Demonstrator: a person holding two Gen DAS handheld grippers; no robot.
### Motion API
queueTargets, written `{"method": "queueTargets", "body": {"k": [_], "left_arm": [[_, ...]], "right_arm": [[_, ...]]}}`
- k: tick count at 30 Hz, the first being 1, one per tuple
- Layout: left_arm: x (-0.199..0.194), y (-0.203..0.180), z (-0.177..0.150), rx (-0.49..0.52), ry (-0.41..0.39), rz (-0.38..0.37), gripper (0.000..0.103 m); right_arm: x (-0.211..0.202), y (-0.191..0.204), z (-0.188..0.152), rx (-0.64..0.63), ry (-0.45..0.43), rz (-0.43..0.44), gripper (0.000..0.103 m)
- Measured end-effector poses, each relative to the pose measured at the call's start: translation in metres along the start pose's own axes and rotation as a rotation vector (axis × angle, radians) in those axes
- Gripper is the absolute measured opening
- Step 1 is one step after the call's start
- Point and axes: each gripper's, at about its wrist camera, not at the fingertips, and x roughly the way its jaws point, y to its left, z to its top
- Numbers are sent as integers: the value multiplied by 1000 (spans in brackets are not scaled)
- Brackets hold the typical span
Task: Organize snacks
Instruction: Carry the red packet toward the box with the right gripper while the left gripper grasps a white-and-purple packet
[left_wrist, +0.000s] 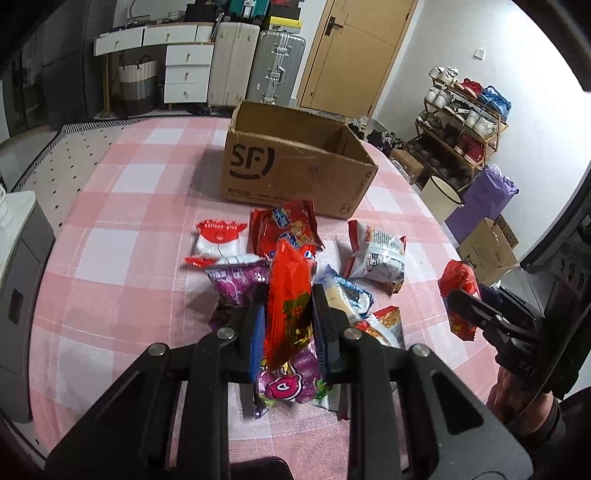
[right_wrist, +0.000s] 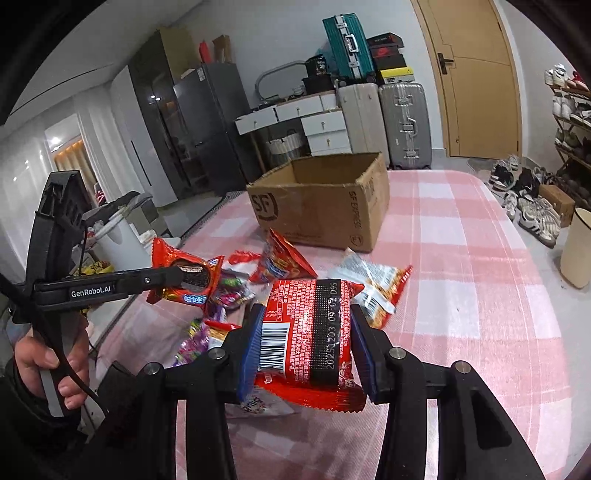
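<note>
My left gripper (left_wrist: 289, 306) is shut on a red cookie snack pack (left_wrist: 290, 295), held edge-on above the snack pile; it also shows in the right wrist view (right_wrist: 186, 277). My right gripper (right_wrist: 304, 343) is shut on a red snack packet (right_wrist: 310, 332) with a barcode, lifted above the table; this packet shows at the right of the left wrist view (left_wrist: 458, 291). An open cardboard SF box (left_wrist: 295, 166) stands behind the pile on the pink checked tablecloth (left_wrist: 110, 258). Loose snacks lie between: a white-red pack (left_wrist: 219, 240), a purple pack (left_wrist: 236, 280), a white noodle pack (left_wrist: 376, 254).
The table edge curves off on the right, where a cream bin (left_wrist: 441, 197), a purple bag (left_wrist: 487, 195) and a shoe rack (left_wrist: 461, 125) stand on the floor. Suitcases (left_wrist: 255, 66) and white drawers (left_wrist: 186, 74) stand behind the table. A grey appliance (left_wrist: 18, 295) sits at the left.
</note>
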Motion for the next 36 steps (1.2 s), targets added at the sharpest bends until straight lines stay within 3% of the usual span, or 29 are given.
{"method": "queueTargets", "body": {"k": [12,23,29,36], "left_arm": [[-21,-7,26,18,-50,-2,20],[-45,-11,85,66,-115,6,20],[-32,-13,117,84,-92,-12,20],[-9,11,99,51,-49,-1,20]], "right_arm": [[-5,17,41,-34,-59,51,45],[-5,26,100,-64,-119,91,44],[4,32,137,-92,-139,94,44],[25,22,128,-61,-103,107,44]]}}
